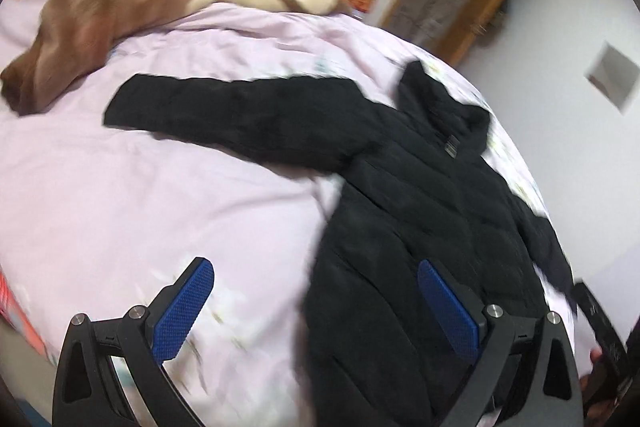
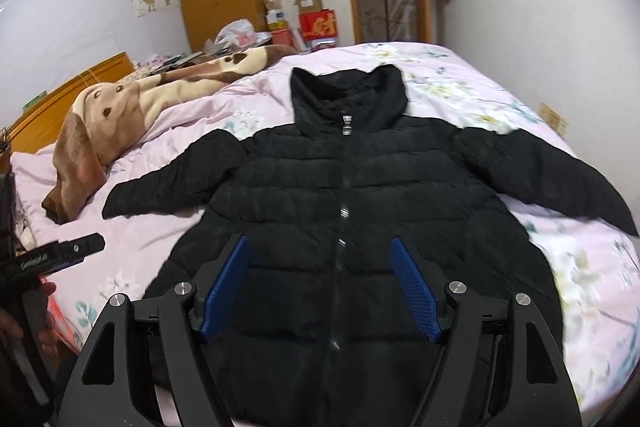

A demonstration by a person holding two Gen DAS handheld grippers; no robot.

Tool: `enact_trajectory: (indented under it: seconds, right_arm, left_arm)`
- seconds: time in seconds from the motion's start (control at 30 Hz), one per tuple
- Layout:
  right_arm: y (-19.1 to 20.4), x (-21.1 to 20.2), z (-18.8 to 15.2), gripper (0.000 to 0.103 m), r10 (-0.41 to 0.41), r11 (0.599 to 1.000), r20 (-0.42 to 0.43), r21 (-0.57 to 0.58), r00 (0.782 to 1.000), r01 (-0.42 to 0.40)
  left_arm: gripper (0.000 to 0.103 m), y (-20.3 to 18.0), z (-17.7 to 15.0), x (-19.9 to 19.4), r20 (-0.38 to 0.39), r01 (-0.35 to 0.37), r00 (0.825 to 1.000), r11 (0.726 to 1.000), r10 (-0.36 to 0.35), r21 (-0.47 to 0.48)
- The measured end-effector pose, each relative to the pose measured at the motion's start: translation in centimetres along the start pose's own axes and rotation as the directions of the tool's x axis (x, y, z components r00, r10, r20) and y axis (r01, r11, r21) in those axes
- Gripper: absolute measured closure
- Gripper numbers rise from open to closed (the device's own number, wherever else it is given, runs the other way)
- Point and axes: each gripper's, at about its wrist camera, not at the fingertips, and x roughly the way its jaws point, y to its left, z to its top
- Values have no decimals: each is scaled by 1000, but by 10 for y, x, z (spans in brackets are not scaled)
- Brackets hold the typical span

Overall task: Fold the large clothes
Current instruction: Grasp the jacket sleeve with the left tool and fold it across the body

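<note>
The black puffer jacket (image 2: pixel 344 195) lies face up and zipped on the pink floral bedspread (image 2: pixel 500 91), collar toward twelve o'clock in the right wrist view, one sleeve out toward nine o'clock and the other toward three o'clock. No fold shows yet; I judge the task to be at its start.

My right hand-held gripper (image 2: pixel 320 291) hangs over the lower front of the jacket with its jaws wide and nothing between the blue pads (image 2: pixel 416 291). My left hand-held gripper (image 1: pixel 316 307) is also spread wide and empty, straddling the jacket's side edge, one pad over bedspread and the other over black fabric. Whether either one touches the cloth I cannot tell.

Risks as I judge them:
- The padding is thick and springy. A shallow pinch on the outer shell may slip off once I lift, and any fold may spring open.
- Closing at the jacket's edge could catch the bedspread together with the jacket and drag the bedding along.
- The left wrist view is blurred, so my aim at the hem or sleeve (image 1: pixel 224 111) is uncertain from that side.
- The brown and cream blanket (image 2: pixel 132 115) lies near the sleeve end at nine to ten o'clock; swinging that sleeve could snag it.
- The jacket's bottom hem sits near the bed's edge at six o'clock; a careless pull toward me could slide the garment off.
</note>
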Motion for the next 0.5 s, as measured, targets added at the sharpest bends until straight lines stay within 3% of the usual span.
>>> enact_trajectory:
  seconds: [0.27,0.37,0.5]
  right_arm:
    - [61,65,35,30,55,983,6,-175,998,-53]
    - [79,91,46,30,128,977,-15,-170,992,-129]
    - [103,115,52,30,158,968,-11,-195,987,-157]
  left_arm:
    - [0,82,70,54,-4,-11,1000,982,10,-189]
    - [0,113,95,79,13,-40,999,963,45,-267]
    - [1,146,117,107,38,-73,995,928,93,-366]
